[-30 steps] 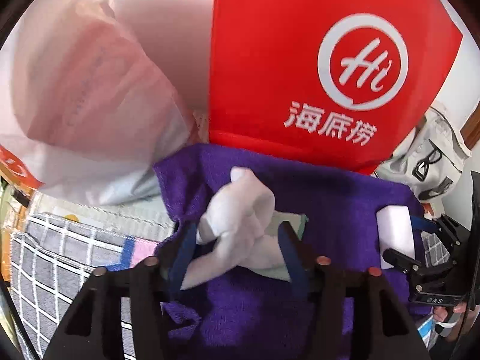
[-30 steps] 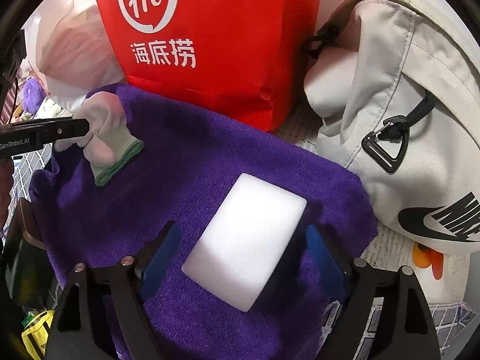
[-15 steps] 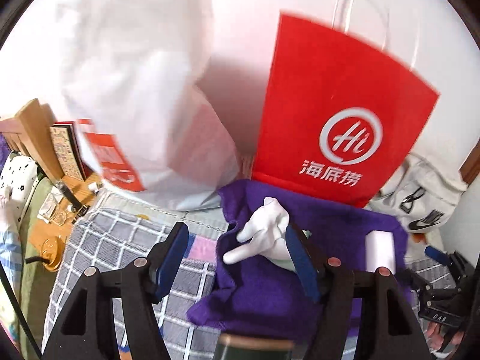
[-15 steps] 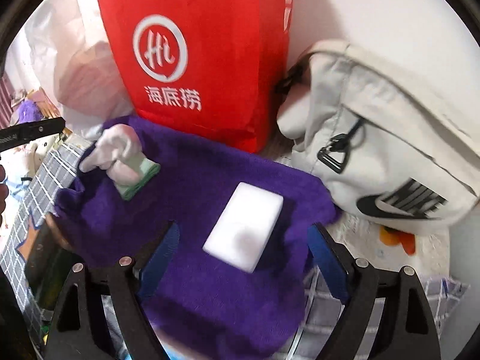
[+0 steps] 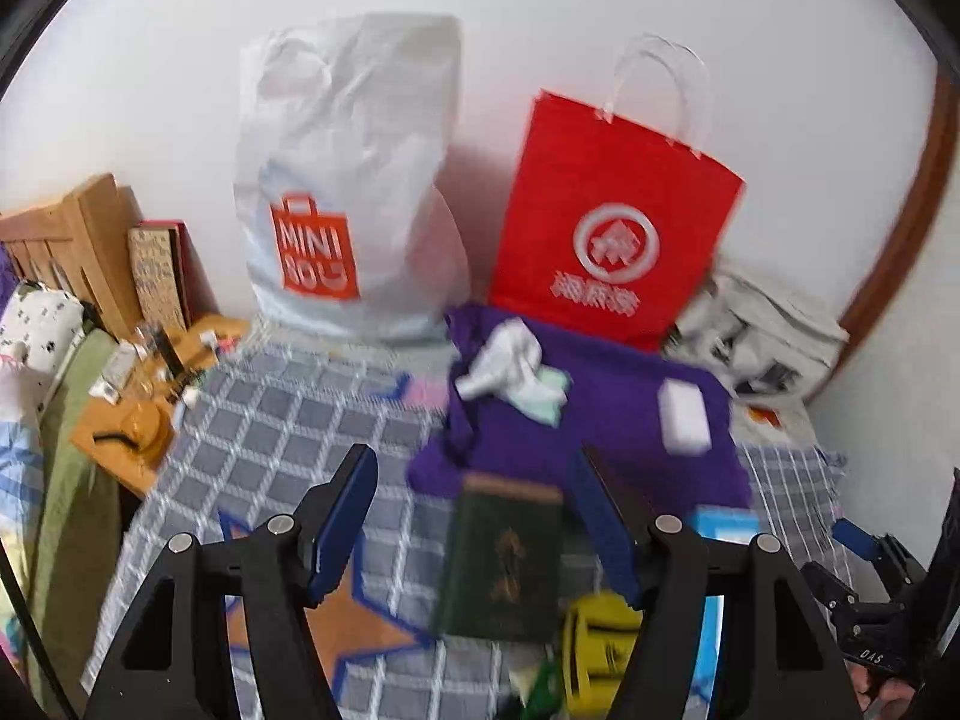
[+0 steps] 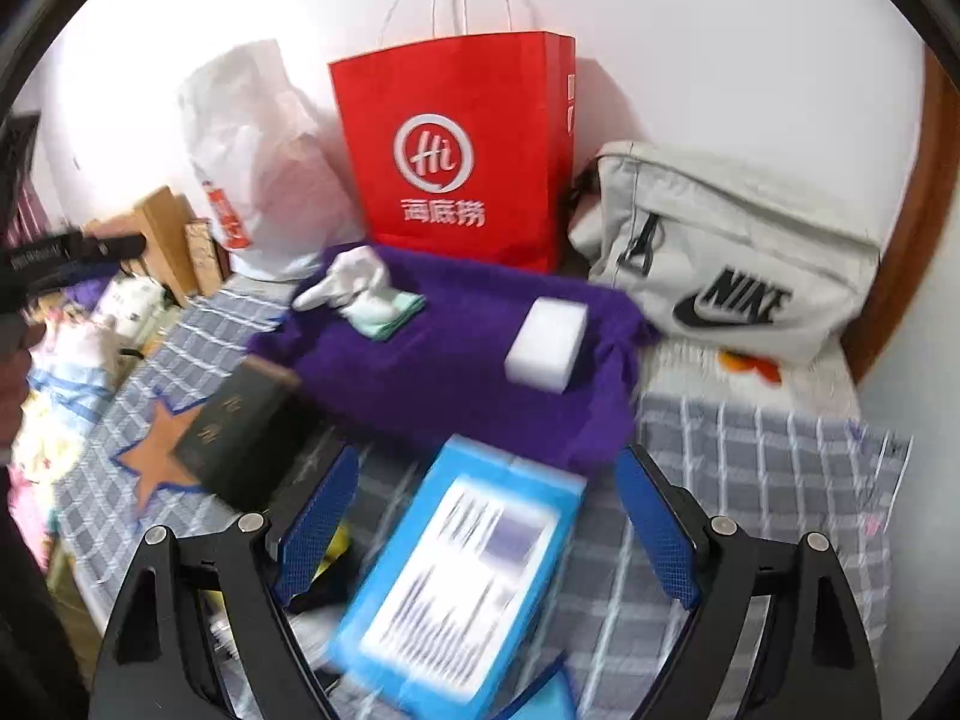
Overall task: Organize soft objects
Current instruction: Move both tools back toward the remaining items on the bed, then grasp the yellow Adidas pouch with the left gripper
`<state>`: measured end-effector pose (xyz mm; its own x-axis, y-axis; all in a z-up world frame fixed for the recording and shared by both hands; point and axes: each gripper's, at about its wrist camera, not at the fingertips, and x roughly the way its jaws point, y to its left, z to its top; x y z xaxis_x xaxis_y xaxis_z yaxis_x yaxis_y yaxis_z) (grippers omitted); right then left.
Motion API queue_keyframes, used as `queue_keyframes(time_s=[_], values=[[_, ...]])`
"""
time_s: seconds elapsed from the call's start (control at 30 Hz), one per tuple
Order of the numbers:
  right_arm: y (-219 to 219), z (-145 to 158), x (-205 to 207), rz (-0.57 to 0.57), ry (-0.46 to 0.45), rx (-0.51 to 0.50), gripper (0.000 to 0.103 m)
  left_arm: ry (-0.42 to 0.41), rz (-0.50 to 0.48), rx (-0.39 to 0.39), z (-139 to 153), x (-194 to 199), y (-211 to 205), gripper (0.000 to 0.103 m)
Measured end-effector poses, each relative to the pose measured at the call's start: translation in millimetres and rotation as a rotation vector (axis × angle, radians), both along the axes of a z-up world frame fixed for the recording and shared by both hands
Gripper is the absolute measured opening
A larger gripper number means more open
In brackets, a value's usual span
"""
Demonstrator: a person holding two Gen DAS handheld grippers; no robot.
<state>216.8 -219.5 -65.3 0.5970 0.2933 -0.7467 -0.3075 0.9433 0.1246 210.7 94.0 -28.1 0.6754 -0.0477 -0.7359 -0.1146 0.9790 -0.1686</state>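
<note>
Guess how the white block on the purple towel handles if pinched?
The white block looks like foam: probably light and squashy. Its flat faces suggest it won't roll. The purple towel under it is soft, so pushing may drag cloth.

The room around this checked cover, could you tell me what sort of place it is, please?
Probably a bedroom: the checked cover looks like a bedspread against a wall, a wooden headboard stands at one end, and shopping bags and a Nike bag are piled on it.
</note>
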Motion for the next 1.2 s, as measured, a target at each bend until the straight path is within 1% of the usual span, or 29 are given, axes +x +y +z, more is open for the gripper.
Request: queue_keyframes(time_s=[0.07, 0.2, 0.3, 0.33, 0.4, 0.5, 0.6, 0.7, 0.8, 0.87, 0.97, 1.03, 1.13, 1.2], values=[[-3, -3, -20, -0.006, 0.014, 0.038, 0.087, 0.009, -0.014, 0.009, -7, -12, -8, 0.065], [-2, -16, -46, -0.012, 0.052, 0.054, 0.087, 0.068, -0.052, 0.035, -28, -37, -27, 0.065], [3, -24, -63, -0.001, 0.070, 0.026, 0.087, 0.083, -0.090, 0.039, -42, -53, -41, 0.068], [4, -26, -69, -0.006, 0.066, 0.016, 0.087, 0.091, -0.110, 0.038, -47, -57, -47, 0.069], [4, -27, -82, -0.018, 0.051, -0.007, 0.087, 0.107, -0.145, 0.032, -57, -62, -58, 0.076], [-1, -29, -100, -0.051, 0.027, -0.027, 0.087, 0.134, -0.203, 0.008, -73, -66, -74, 0.078], [-9, -32, -116, -0.084, 0.002, -0.039, 0.087, 0.171, -0.235, 0.017, -90, -65, -89, 0.079], [-17, -37, -127, -0.092, 0.006, -0.001, 0.087, 0.201, -0.265, 0.044, -105, -60, -102, 0.079], [-23, -44, -134, -0.094, 0.010, 0.010, 0.087, 0.218, -0.291, 0.036, -113, -53, -111, 0.079], [-25, -49, -137, -0.097, 0.011, 0.010, 0.087, 0.232, -0.305, 0.028, -119, -47, -116, 0.079], [-27, -57, -138, -0.113, 0.024, 0.005, 0.087, 0.260, -0.320, 0.042, -128, -38, -124, 0.079], [-26, -61, -139, -0.108, 0.025, -0.008, 0.087, 0.270, -0.323, 0.071, -133, -34, -131, 0.080], [-24, -66, -140, -0.096, 0.026, -0.022, 0.087, 0.285, -0.326, 0.094, -141, -30, -139, 0.080], [-23, -70, -140, -0.091, 0.034, -0.022, 0.087, 0.279, -0.323, 0.101, -142, -29, -140, 0.080]])
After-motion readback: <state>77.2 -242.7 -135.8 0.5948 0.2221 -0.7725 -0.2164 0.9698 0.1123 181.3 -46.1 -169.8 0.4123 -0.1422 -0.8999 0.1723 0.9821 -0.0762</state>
